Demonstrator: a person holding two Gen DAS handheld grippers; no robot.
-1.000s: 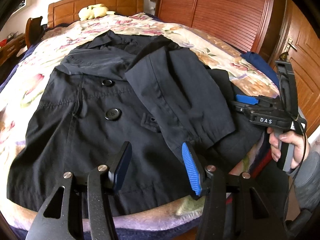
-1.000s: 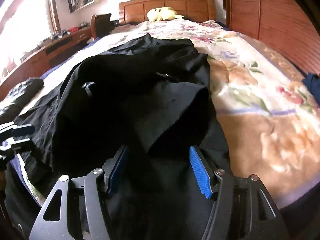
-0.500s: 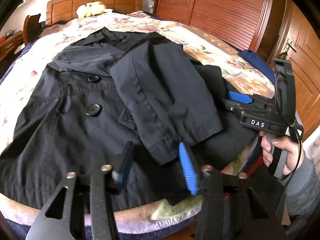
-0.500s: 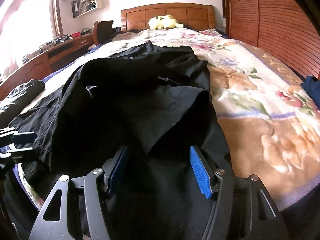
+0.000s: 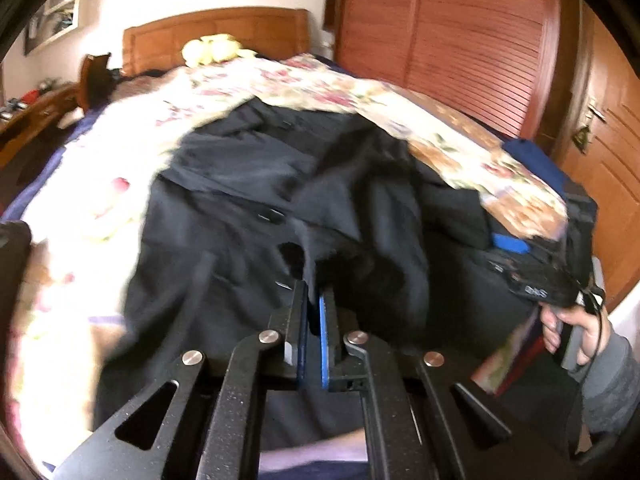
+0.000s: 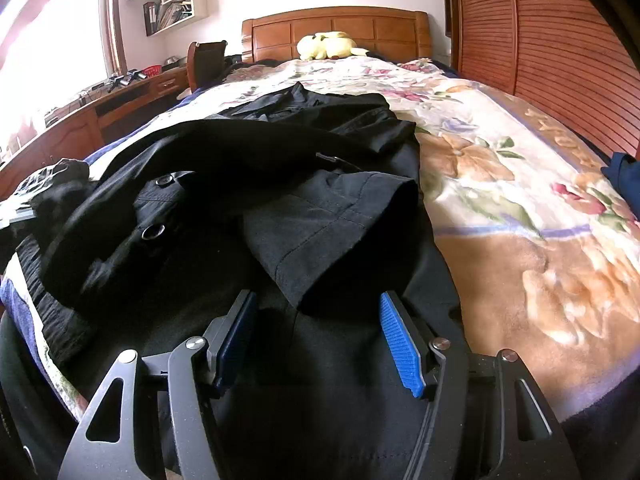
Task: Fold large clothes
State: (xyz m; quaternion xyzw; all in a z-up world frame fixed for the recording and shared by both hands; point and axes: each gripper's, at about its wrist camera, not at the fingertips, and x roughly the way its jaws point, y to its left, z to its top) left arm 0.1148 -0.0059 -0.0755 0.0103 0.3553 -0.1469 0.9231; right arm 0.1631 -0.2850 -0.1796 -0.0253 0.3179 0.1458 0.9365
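A large black coat (image 5: 240, 208) with round buttons lies spread on the floral bedspread (image 5: 304, 80). My left gripper (image 5: 314, 300) is shut on a lifted edge of the coat's folded sleeve, near its front hem. The sleeve (image 6: 332, 236) also shows in the right wrist view, lying across the coat (image 6: 240, 152). My right gripper (image 6: 318, 320) is open, its blue pads either side of the sleeve cuff, low over the coat's lower part. The right gripper (image 5: 516, 246) shows at the bed's right edge in the left view.
A yellow plush toy (image 6: 326, 46) sits by the wooden headboard (image 6: 336, 26). A slatted wooden wardrobe (image 5: 452, 40) stands right of the bed. A blue garment (image 6: 624, 176) lies at the bed's right edge. A wooden desk (image 6: 100, 108) runs along the left.
My left gripper has closed on the sleeve edge and lifted it, bunching the cloth. The right gripper stays open and has shifted little.
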